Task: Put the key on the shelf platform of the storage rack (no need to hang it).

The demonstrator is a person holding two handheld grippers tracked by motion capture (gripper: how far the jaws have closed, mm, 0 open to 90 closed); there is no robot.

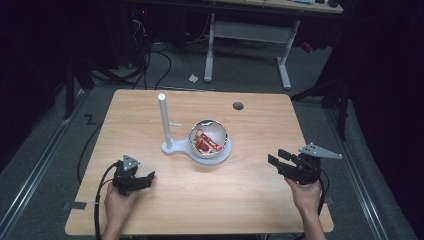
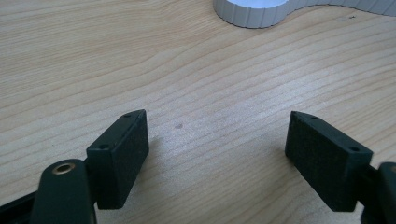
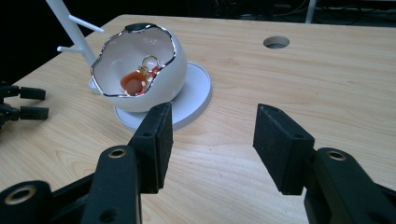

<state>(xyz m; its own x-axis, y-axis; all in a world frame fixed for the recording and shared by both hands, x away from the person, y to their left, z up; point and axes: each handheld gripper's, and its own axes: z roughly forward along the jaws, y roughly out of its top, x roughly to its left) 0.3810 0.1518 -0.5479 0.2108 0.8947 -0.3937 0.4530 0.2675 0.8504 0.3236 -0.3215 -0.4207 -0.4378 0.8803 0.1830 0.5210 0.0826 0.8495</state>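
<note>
A: Eyes on the egg-shaped bowl [image 1: 209, 141] near the middle of the bench [image 1: 150, 210], a touch toward the far edge. It sits on a white round base [image 3: 194, 95], with a white post [image 1: 164, 120] rising just beside it

B: And there's something in it, red and orange pieces [image 3: 136, 80] lying in the hollow, with a small clear ring on top. Can't tell what they are from here

A: The right gripper [image 3: 212, 140] looks like the one lining up. The bowl's jagged opening faces it, and nothing lies between them

B: How would you play this step?

A: Come in low and level toward the opening, I'd say, and keep well off that thin rim. It looks light, so a nudge could roll it off the base. Aim into the hollow for the pieces, not at the shell

B: State of the jaws?

A: Right jaws are released with a moderate gap, nothing between them, touching nothing. It's near the right edge, well apart from the bowl

B: And the left gripper [image 2: 217, 154]?

A: Jaws spread wide and empty, bare wood between them, close to the near left corner. The edge of the base shows just ahead of it
</note>
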